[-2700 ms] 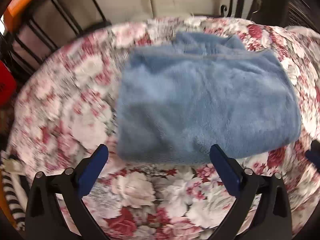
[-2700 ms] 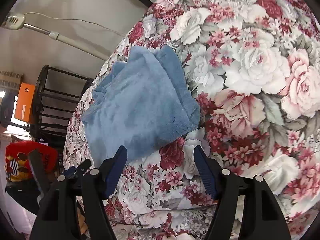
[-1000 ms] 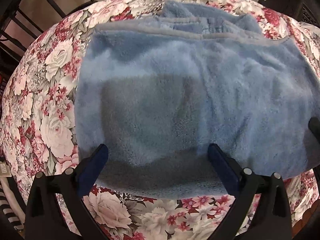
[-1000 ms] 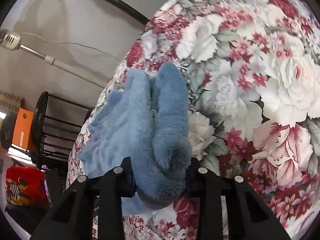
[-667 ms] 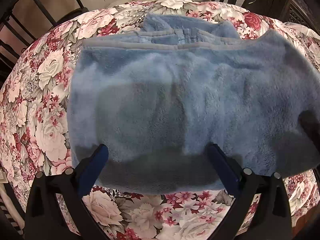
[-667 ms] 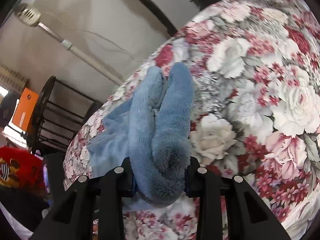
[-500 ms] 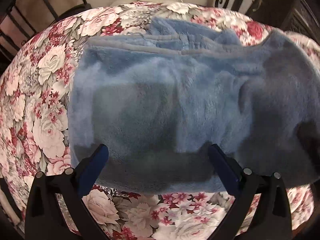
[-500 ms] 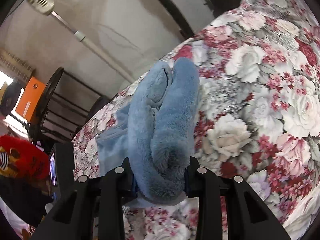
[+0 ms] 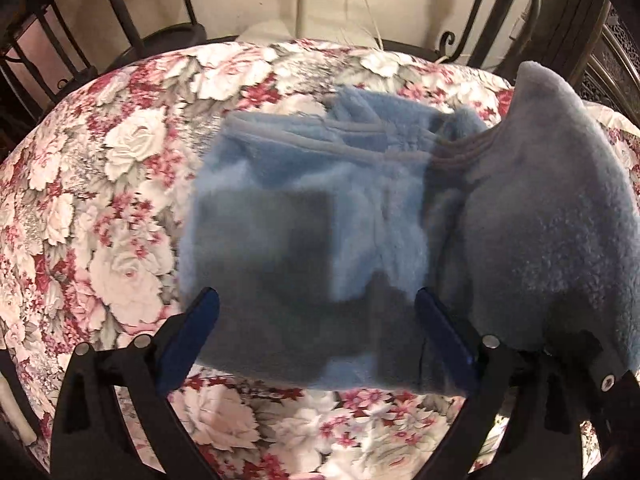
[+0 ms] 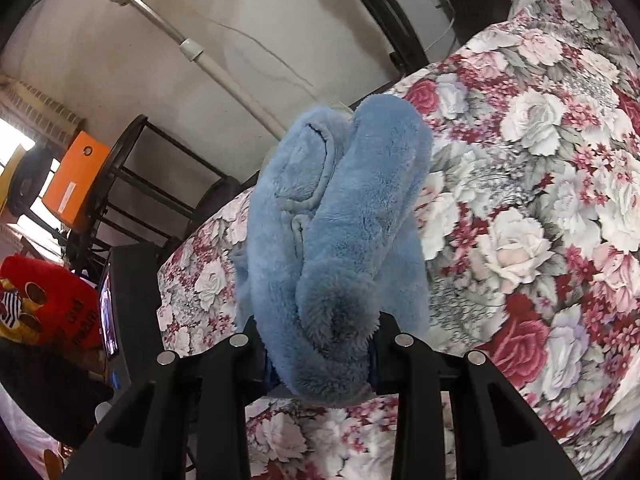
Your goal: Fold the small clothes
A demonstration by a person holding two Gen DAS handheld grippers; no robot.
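A fluffy blue garment (image 9: 304, 216) lies on the round table with the floral cloth (image 9: 100, 184). My left gripper (image 9: 316, 328) is open and empty, hovering over the garment's near edge. My right gripper (image 10: 320, 356) is shut on the garment's right edge (image 10: 336, 240) and holds it lifted off the table. That raised flap (image 9: 552, 216) shows at the right in the left wrist view, standing above the rest of the garment.
The floral cloth (image 10: 540, 200) spreads out to the right of the garment. Black metal chair frames (image 9: 500, 20) stand behind the table. A black rack with an orange box (image 10: 74, 184) and a red item (image 10: 48, 304) sit to the left.
My right gripper has shut on the garment's right edge and raised it, carrying the flap up and leftward. The left gripper has pulled back a little, still open.
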